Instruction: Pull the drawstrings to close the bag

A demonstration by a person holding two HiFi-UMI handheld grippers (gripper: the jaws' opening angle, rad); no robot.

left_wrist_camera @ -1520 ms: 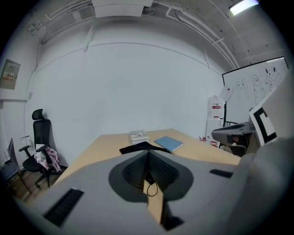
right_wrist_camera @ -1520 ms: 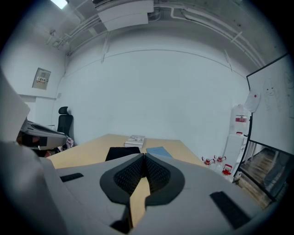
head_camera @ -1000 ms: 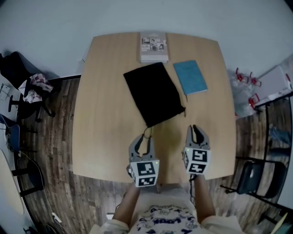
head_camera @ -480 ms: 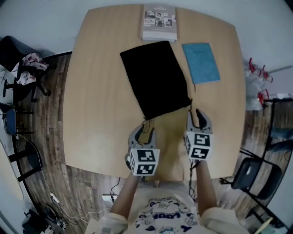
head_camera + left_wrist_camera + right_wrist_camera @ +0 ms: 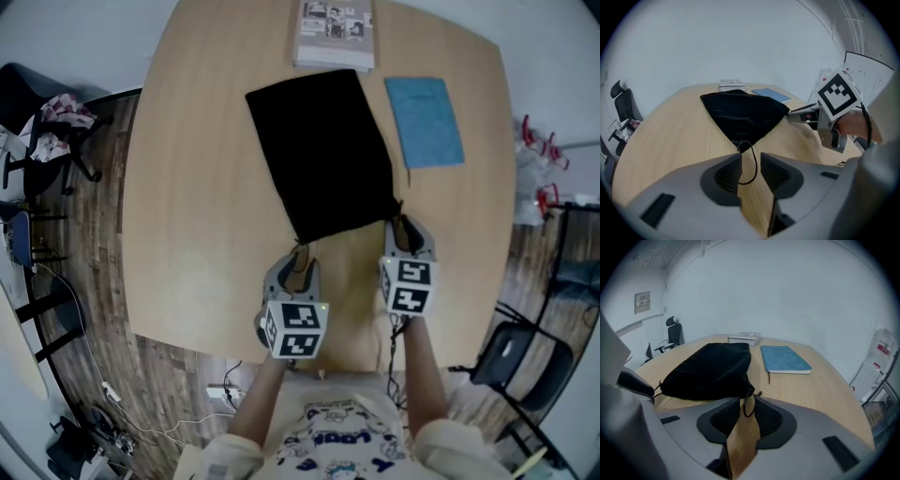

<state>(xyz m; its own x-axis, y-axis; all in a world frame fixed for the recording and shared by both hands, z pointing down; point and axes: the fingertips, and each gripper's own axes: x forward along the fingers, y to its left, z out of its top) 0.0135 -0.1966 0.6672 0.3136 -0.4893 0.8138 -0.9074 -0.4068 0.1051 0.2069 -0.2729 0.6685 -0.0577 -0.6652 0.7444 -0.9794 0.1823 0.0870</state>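
A black drawstring bag (image 5: 323,155) lies flat on the wooden table (image 5: 206,234), its gathered mouth toward me. My left gripper (image 5: 298,264) is at the bag's near left corner. Its jaws opened wide and have just closed a little, and they stand open around the left cord loop (image 5: 755,164) without pressing it. My right gripper (image 5: 408,228) is at the near right corner. Its jaws have just been opening and stand open with the right cord loop (image 5: 745,409) between them, untouched. The left gripper view shows the left gripper (image 5: 751,156) and the bag (image 5: 745,115); the right gripper view shows the right gripper (image 5: 747,399) and the bag (image 5: 712,371).
A blue notebook (image 5: 427,122) lies right of the bag and a printed booklet (image 5: 336,33) at the table's far edge. Office chairs stand off the table to the left (image 5: 47,131) and right (image 5: 506,361). Bare wood lies between the grippers and the near edge.
Both grippers have come down and forward to the bag's near corners. The right jaws, shut before, now stand open; the left jaws are wider too. Each cord loop now lies between a pair of jaws.
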